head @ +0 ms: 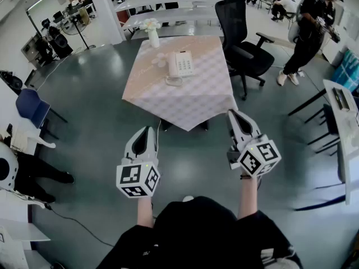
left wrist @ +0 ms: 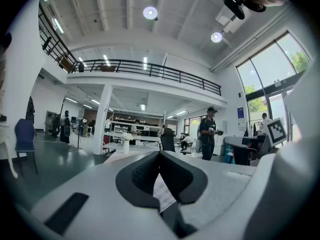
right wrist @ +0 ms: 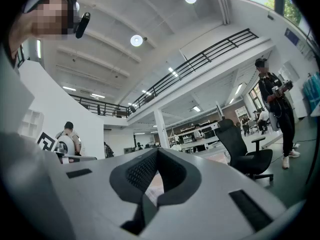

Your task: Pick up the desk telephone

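Note:
A white desk telephone (head: 180,64) lies on a table (head: 190,100) covered with a pale checked cloth, well ahead of me in the head view. Its coiled cord loops at its near left corner. My left gripper (head: 147,130) hovers over the floor short of the table's near edge, jaws shut and empty. My right gripper (head: 234,115) is level with the table's near right corner, also shut with nothing in it. In the left gripper view the left gripper (left wrist: 160,155) points level toward the table. The right gripper (right wrist: 158,152) in its own view points slightly upward.
A white vase with flowers (head: 152,31) stands at the table's far left corner. A black office chair (head: 242,43) sits right of the table. A person (head: 307,32) stands at the far right. A blue chair (head: 32,107) is left, and a grey desk (head: 340,122) at the right edge.

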`<state>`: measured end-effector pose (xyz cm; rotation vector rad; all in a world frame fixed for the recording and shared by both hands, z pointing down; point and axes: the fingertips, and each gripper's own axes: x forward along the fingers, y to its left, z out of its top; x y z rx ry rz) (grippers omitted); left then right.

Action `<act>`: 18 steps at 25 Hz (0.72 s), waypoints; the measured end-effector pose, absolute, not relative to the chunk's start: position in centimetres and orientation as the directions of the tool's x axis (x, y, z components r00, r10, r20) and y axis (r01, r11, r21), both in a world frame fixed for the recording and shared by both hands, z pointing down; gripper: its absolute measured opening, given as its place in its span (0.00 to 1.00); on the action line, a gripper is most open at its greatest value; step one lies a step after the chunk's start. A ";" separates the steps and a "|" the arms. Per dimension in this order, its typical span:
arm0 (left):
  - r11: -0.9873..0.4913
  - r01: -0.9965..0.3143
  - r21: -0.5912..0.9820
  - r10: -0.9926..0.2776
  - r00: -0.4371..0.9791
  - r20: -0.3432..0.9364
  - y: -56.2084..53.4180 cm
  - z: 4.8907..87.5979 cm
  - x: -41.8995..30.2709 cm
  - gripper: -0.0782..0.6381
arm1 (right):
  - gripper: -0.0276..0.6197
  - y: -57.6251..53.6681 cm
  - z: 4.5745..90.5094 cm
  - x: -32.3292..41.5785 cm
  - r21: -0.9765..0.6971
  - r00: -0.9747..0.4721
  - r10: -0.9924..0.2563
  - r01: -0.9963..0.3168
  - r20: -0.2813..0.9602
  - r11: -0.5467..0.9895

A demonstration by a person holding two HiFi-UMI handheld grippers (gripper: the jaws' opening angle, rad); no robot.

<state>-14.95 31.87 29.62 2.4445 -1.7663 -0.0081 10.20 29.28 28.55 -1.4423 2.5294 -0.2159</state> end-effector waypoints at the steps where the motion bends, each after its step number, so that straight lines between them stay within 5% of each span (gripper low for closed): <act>1: -0.308 -0.946 0.106 -0.946 0.316 0.071 31.9 29.7 -15.0 0.11 | 0.03 29.3 28.5 10.3 -0.235 -0.492 -0.862 -0.830 -0.119 0.506; 18: -0.278 -0.953 0.122 -0.954 0.288 0.079 32.6 29.6 -14.9 0.11 | 0.03 30.0 28.2 11.4 -0.237 -0.482 -0.867 -0.834 -0.125 0.498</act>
